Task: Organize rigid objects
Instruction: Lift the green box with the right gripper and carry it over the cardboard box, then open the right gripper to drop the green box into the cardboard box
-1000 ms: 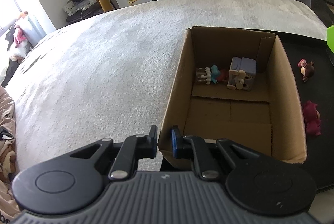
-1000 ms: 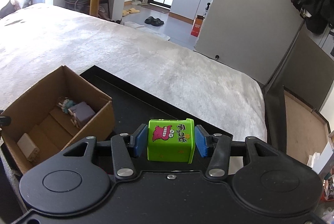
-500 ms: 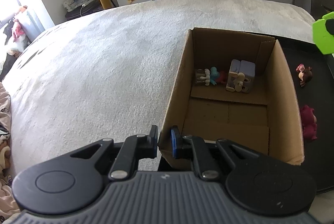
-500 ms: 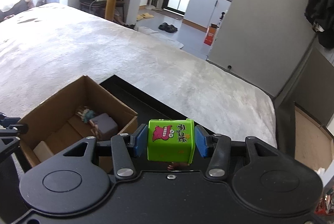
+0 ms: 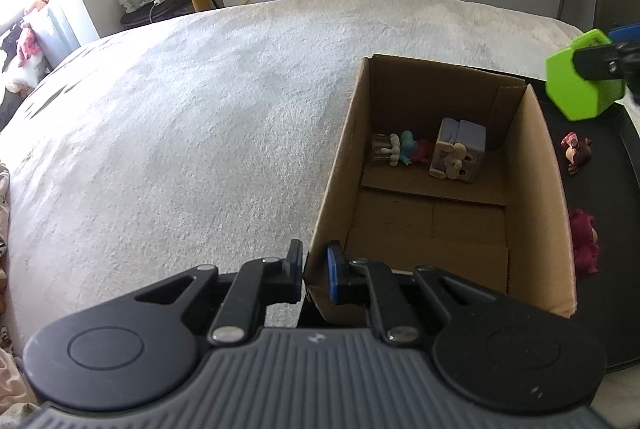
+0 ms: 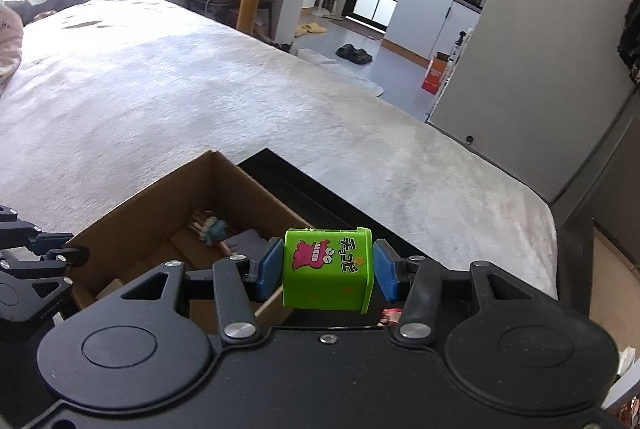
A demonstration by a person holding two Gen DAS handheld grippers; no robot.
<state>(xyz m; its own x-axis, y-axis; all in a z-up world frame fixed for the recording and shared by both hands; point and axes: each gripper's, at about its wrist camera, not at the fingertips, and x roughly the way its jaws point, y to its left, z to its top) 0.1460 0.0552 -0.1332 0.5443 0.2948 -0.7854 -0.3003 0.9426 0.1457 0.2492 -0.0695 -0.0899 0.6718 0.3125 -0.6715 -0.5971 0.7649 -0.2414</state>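
White plush bedding (image 5: 168,133) fills the background, with an open cardboard box (image 5: 540,197) set on it as the landmark. A green toy box (image 6: 328,269) is clamped between the pads of the right gripper (image 6: 327,271), held in the air just right of the cardboard box, above the black tray (image 5: 624,165). Its printed face is turned toward the wrist camera, roughly upright; no clear long axis can be made out. The cardboard box's near corner is pinched by the left gripper (image 5: 314,271). Transport appears to be in hand; next, the toy must be carried over the opening and lowered beside the figurines (image 5: 400,149) and lilac block (image 5: 460,149). Two plush-like figures (image 5: 578,153) remain right of the box.
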